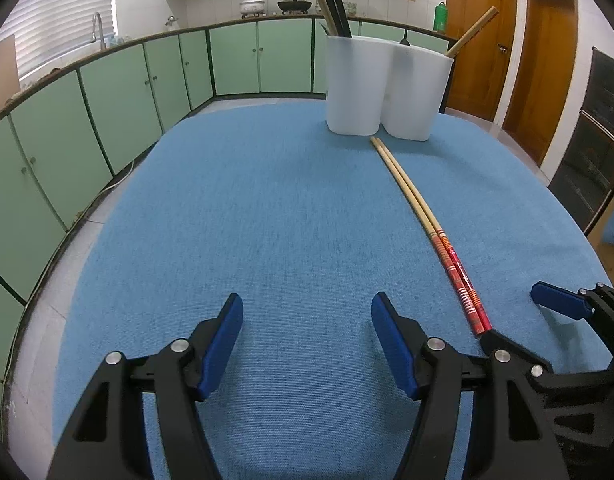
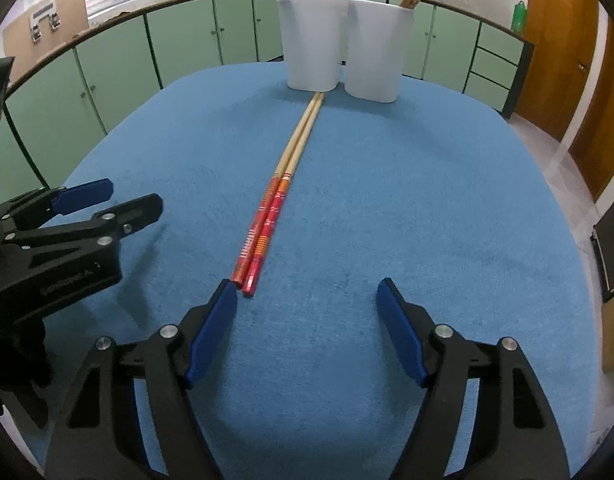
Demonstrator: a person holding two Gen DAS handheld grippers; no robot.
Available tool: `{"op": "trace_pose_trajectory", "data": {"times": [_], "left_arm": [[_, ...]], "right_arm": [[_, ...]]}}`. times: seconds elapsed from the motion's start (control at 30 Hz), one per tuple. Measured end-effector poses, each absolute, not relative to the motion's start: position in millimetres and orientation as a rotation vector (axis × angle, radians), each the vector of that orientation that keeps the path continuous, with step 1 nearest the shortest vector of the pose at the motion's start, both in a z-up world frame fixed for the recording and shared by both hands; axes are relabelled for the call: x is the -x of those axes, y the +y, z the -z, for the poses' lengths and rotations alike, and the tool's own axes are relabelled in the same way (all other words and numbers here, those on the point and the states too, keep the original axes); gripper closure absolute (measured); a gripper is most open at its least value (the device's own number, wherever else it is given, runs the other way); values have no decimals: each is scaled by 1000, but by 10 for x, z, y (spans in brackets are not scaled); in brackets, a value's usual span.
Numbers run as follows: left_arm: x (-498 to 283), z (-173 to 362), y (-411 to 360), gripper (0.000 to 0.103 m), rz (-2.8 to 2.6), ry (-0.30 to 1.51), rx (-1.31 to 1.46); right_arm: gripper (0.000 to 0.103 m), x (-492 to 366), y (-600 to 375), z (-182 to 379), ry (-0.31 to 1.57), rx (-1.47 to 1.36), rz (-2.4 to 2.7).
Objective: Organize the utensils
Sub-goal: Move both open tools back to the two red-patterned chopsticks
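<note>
Chopsticks point(image 2: 276, 208) lie side by side on the blue cloth point(image 2: 387, 208), red ends just ahead of the right gripper point(image 2: 307, 300), near its left pad; its jaws stand spread, nothing between them. The left gripper point(image 1: 307, 314), likewise spread and empty, hovers left of them. Beyond their tips stands a white double holder point(image 2: 339, 52).

Home kitchen: green cabinets point(image 1: 235, 60), sink tap point(image 1: 97, 26), pots point(image 1: 252, 4).

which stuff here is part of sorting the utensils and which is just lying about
Part of the job:
- pair of chopsticks flat on the blue tablecloth
- two white holders with utensils standing in them
- right gripper, open near the chopsticks' red ends
- left gripper, open

Just lying about:
- pots on the far counter
- green bottle
</note>
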State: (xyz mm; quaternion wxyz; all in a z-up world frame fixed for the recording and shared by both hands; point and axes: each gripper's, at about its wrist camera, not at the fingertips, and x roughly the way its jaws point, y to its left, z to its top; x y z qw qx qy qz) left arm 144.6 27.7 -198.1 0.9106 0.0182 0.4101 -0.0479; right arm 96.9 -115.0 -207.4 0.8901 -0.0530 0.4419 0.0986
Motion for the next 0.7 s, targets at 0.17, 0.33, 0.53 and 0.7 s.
{"op": "trace_pose_trajectory", "data": {"times": [0.17, 0.33, 0.53, 0.7], "left_arm": [[-1452, 1988, 271, 37, 93, 847, -37], [-1450, 1989, 242, 37, 90, 845, -48], [-1428, 1971, 273, 36, 86, 840, -49], [-1425, 1977, 264, 36, 84, 843, -59]], "right_arm": [[35, -1030, -1310, 2082, 918, 74, -157], [41, -1017, -1362, 2072, 908, 36, -179], [58, -1017, -1266, 2065, 902, 34, -222], [78, -1054, -1227, 2080, 904, 30, -226]]}}
